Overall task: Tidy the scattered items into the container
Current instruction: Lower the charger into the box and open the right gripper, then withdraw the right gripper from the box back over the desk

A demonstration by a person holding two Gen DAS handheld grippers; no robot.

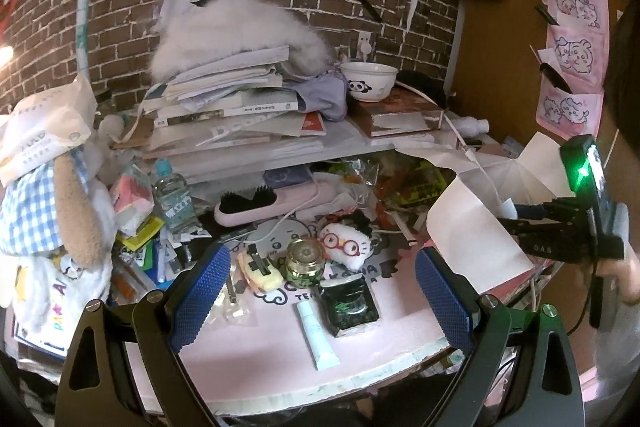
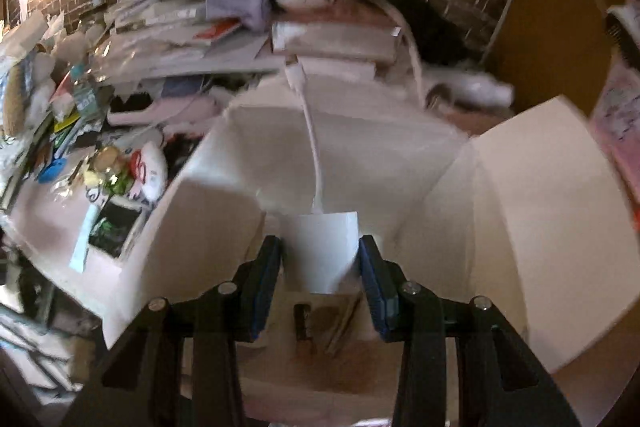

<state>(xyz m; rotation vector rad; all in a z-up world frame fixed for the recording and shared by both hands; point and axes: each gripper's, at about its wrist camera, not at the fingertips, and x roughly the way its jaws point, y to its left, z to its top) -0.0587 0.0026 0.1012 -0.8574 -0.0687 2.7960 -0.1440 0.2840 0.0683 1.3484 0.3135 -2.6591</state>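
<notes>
My right gripper (image 2: 320, 285) pinches a small white card (image 2: 326, 251) over the open white cardboard box (image 2: 520, 227), where a few things already lie. My left gripper (image 1: 320, 303) hangs spread above a pale blue tube (image 1: 318, 335), green glass jar (image 1: 304, 263) and black sachet (image 1: 352, 307), all still unpacked.

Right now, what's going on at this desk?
A person is tidying a cluttered desk with two handheld grippers. The right gripper holds a white charger block over the open white box. The left gripper hovers open above the pink mat, where a small tube and green jar lie.
</notes>
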